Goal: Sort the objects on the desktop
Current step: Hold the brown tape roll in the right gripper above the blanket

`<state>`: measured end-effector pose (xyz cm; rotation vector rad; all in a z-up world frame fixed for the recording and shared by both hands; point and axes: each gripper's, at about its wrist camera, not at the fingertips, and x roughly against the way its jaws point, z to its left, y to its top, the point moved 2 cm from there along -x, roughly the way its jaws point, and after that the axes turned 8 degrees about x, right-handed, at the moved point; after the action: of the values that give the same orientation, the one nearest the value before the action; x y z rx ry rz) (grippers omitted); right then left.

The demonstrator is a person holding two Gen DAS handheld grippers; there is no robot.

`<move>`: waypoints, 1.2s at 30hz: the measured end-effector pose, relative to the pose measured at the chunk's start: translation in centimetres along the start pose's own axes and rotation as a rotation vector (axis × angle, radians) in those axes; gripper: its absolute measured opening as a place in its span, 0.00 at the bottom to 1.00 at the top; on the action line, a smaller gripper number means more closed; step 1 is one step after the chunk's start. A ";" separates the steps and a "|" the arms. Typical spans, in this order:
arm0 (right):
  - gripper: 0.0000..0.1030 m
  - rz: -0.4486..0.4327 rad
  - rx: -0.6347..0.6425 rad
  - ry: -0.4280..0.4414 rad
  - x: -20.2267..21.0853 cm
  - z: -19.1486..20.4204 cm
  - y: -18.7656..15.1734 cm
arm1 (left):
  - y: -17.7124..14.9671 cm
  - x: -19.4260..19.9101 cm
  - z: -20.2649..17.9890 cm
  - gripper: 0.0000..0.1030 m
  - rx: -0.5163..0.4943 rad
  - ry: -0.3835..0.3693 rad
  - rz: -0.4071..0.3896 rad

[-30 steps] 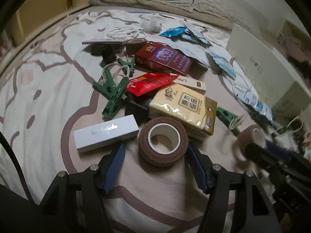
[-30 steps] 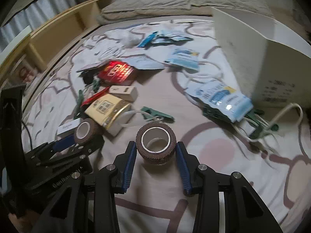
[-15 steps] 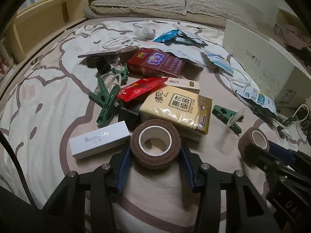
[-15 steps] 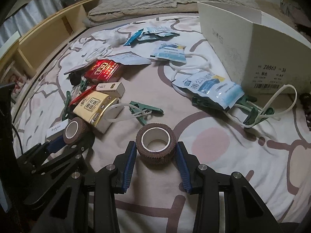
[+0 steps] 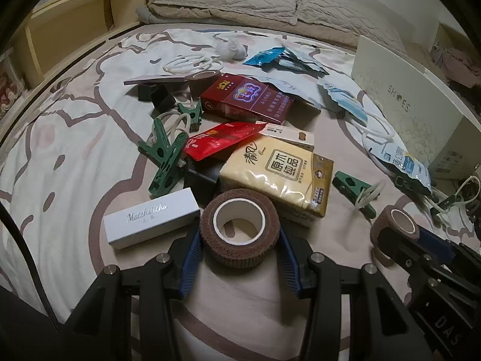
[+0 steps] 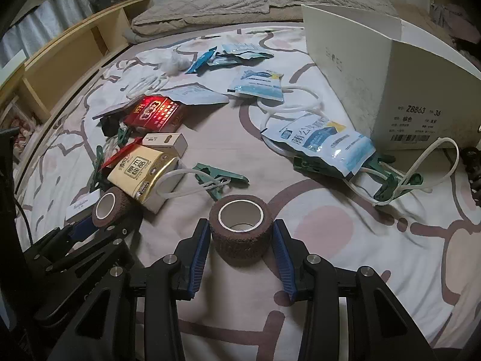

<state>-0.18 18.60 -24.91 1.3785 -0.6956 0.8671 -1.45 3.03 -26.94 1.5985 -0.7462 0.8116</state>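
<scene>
My left gripper (image 5: pixel 239 240) is shut on a brown bandage roll (image 5: pixel 239 228), held just above the bedsheet in front of a yellow tissue pack (image 5: pixel 278 171) and a white matchstick box (image 5: pixel 151 222). My right gripper (image 6: pixel 241 234) is shut on a second brown bandage roll (image 6: pixel 241 229), also a little above the sheet. Each gripper with its roll shows in the other's view: the right one at the lower right of the left wrist view (image 5: pixel 394 225), the left one at the lower left of the right wrist view (image 6: pixel 108 210).
A pile lies on the bed: a red cigarette box (image 5: pixel 246 98), a red sachet (image 5: pixel 222 140), green clips (image 5: pixel 165 158), white cable ties (image 6: pixel 300 102), blue-white mask packs (image 6: pixel 321 141). A white shoe box (image 6: pixel 375 75) stands at the right. Pillows and a wooden shelf lie beyond.
The left gripper's jaws have shut on the roll and lifted it slightly toward the camera. The right gripper keeps its roll and has drawn back and up a little.
</scene>
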 end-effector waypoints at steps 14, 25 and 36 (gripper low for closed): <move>0.46 0.019 -0.012 0.004 -0.4 -0.3 -0.1 | -0.1 -0.2 0.0 0.46 -0.024 0.007 -0.014; 0.46 0.015 -0.031 0.014 -0.4 -0.5 0.0 | 0.1 -0.2 0.4 0.52 0.014 0.007 0.008; 0.46 0.030 -0.028 0.030 -0.4 -0.3 0.0 | 0.1 0.2 0.0 0.46 0.002 -0.033 0.011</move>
<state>-0.41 18.88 -25.26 1.3301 -0.7047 0.8972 -1.37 2.98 -26.71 1.6141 -0.7784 0.7950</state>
